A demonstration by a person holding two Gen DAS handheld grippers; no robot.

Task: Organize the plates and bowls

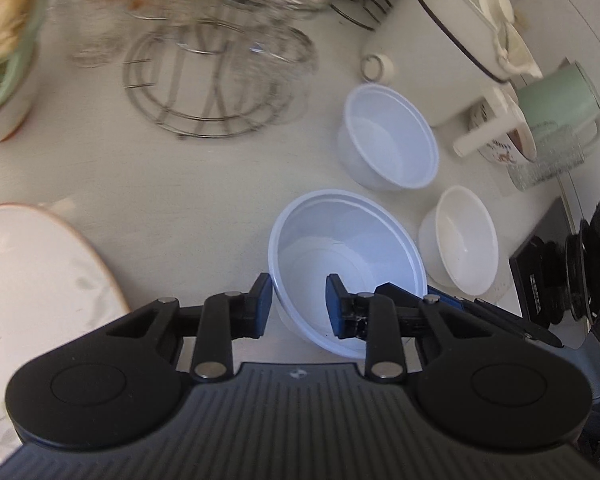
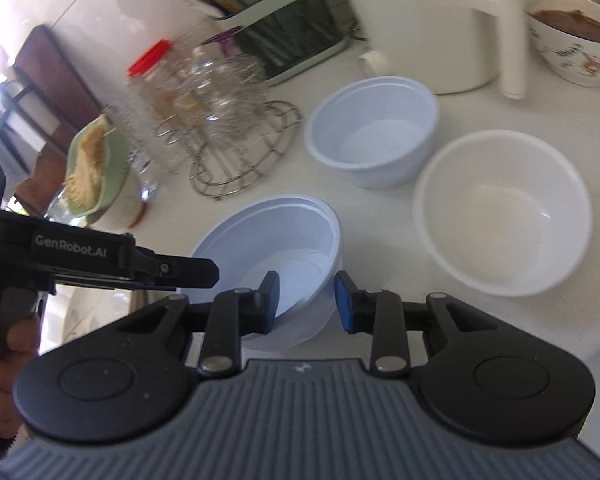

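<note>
Three white bowls stand on the pale counter. The nearest bowl [image 1: 340, 256] [image 2: 276, 240] sits between both grippers. My left gripper [image 1: 298, 306] is open, its jaws straddling the bowl's near-left rim, one finger outside and one inside. My right gripper [image 2: 307, 301] is open and straddles the same bowl's right rim. A second bluish-white bowl [image 1: 390, 136] [image 2: 374, 130] stands farther back. A smaller cream-white bowl [image 1: 462, 238] [image 2: 502, 210] stands to the right. A large patterned plate [image 1: 32, 300] lies at the left.
A wire rack [image 1: 216, 80] [image 2: 240, 148] holding glasses stands behind. A white pot [image 1: 452, 36] [image 2: 424, 20], a patterned bowl [image 2: 576, 36], a green mug [image 1: 556, 100], a green dish with food [image 2: 92, 168] and a utensil drainer [image 2: 284, 28] crowd the back.
</note>
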